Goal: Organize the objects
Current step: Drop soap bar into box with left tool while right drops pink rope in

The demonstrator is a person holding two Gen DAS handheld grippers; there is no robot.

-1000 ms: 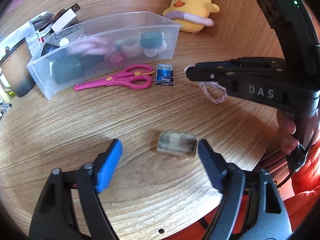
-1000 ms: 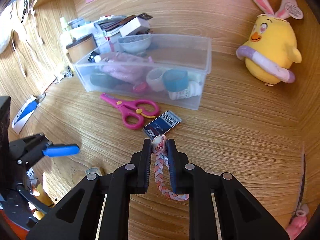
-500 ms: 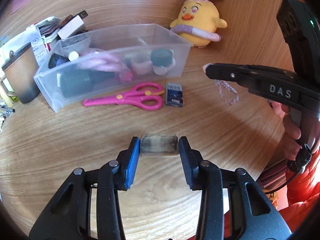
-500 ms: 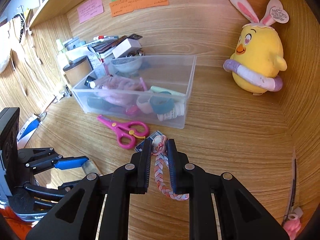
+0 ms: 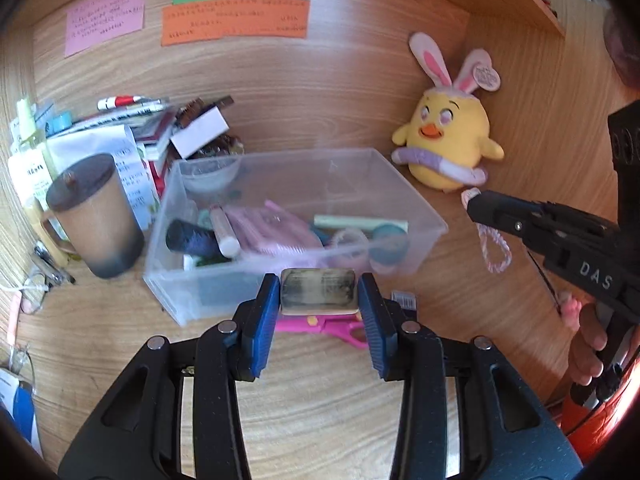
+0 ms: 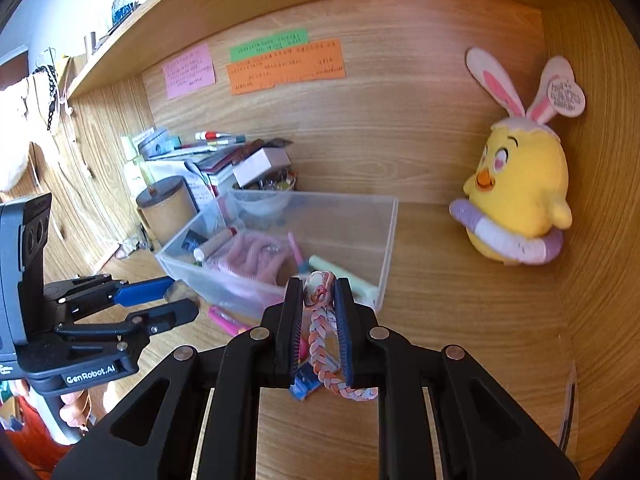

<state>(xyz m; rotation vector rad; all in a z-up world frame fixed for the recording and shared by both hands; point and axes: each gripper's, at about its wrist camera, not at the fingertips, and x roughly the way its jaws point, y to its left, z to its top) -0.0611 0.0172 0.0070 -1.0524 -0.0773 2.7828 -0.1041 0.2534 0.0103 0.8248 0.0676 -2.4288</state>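
Observation:
My left gripper (image 5: 319, 294) is shut on a small beige block with a dark smudged face (image 5: 319, 291), held above the desk in front of the clear plastic bin (image 5: 416, 204). My right gripper (image 6: 316, 294) is shut on a braided pink-and-white cord loop with a round charm (image 6: 320, 332), held in the air near the bin's (image 6: 390, 232) right front corner. In the left wrist view the right gripper (image 5: 474, 204) shows at the right with the cord (image 5: 494, 250) hanging below it. The left gripper (image 6: 168, 298) shows at the left of the right wrist view.
The bin holds pink items, tubes and tape rolls. Pink scissors (image 5: 340, 328) and a small blue card (image 6: 306, 386) lie on the desk in front of it. A brown lidded cup (image 5: 94, 216) and stacked papers stand left. A yellow chick plush (image 6: 520, 200) sits at the back right.
My left gripper closed on the beige block and lifted it off the desk toward the bin. My right gripper rose with the cord and moved nearer the bin.

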